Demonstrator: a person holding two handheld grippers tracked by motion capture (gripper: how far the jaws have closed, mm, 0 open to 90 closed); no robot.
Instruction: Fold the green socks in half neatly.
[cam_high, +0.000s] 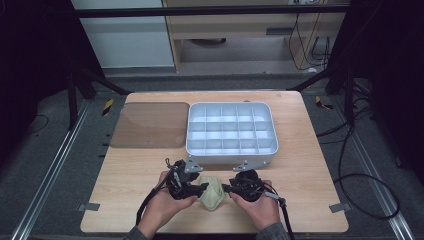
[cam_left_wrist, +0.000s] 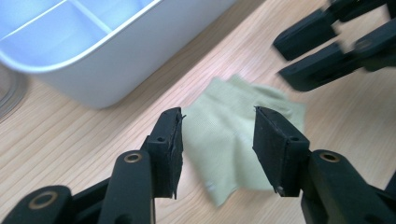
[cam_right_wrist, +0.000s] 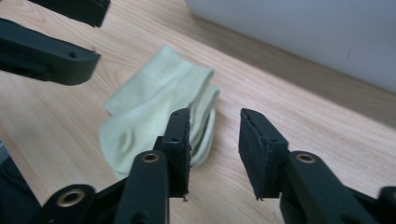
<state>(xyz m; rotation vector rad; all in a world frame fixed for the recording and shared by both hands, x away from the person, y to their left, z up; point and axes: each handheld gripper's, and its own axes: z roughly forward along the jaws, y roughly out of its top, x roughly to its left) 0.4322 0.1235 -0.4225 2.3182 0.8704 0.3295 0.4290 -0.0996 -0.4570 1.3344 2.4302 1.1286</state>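
Note:
A folded pale green sock (cam_high: 212, 192) lies flat on the wooden table (cam_high: 310, 170) near its front edge, between my two grippers. My left gripper (cam_high: 204, 187) is held at the sock's left side. In the left gripper view its jaws (cam_left_wrist: 217, 114) stand open above the sock (cam_left_wrist: 224, 140) and do not press on it. My right gripper (cam_high: 226, 188) is at the sock's right side. In the right gripper view it (cam_right_wrist: 215, 114) stands open with bare wood between the jaws, and the sock (cam_right_wrist: 149, 112) lies just left of its left jaw.
A white box (cam_high: 230, 155) divided into several empty compartments stands just beyond the grippers, its front wall close to them. A brown translucent lid (cam_high: 150, 124) lies flat to the box's left. Bare wood extends to both sides of the hands.

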